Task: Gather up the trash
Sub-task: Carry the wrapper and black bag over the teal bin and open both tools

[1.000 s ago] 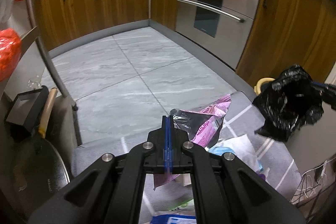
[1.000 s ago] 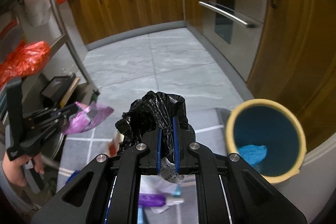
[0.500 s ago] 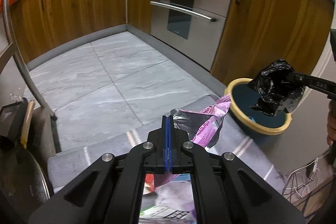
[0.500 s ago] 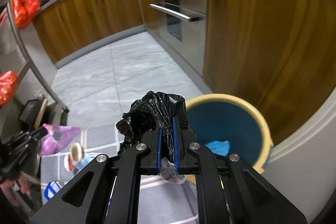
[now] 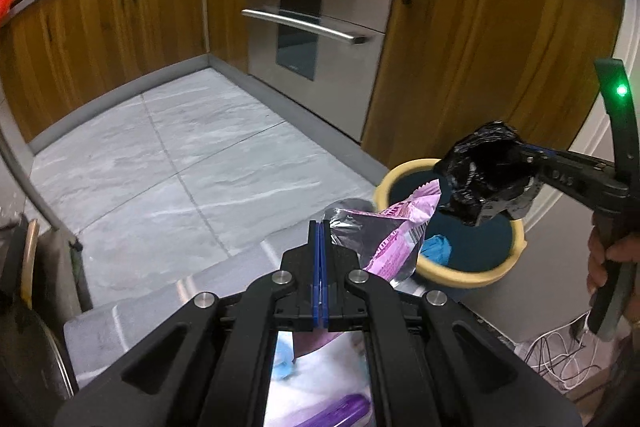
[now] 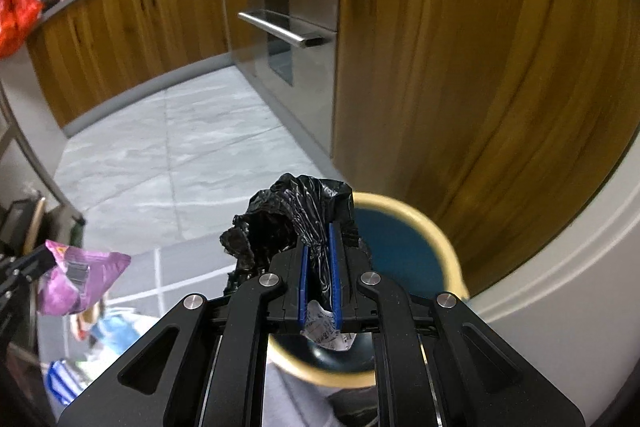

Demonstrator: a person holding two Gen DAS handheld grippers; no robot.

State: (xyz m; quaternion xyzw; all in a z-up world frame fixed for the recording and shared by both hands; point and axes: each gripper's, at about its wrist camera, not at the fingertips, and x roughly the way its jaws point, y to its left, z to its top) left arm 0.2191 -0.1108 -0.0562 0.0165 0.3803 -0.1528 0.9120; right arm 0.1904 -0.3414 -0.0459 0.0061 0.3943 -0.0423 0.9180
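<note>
Black bag (image 6: 296, 223) is filling your right fingers (image 6: 320, 267) over the bin (image 5: 404, 171) (left fingers (image 5: 320, 259) are pinching a wrapper (image 5: 384, 235)).

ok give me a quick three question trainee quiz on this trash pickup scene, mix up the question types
1. True or false: the left gripper is shut on the pink wrapper.
2. What does the right gripper hold? A) a blue cloth B) a crumpled black plastic bag C) nothing
3. Fill in: the bin has a yellow rim and a ____ inside.

Key: 1 true. 2 B. 3 blue; a crumpled blue item lies in it.
</note>
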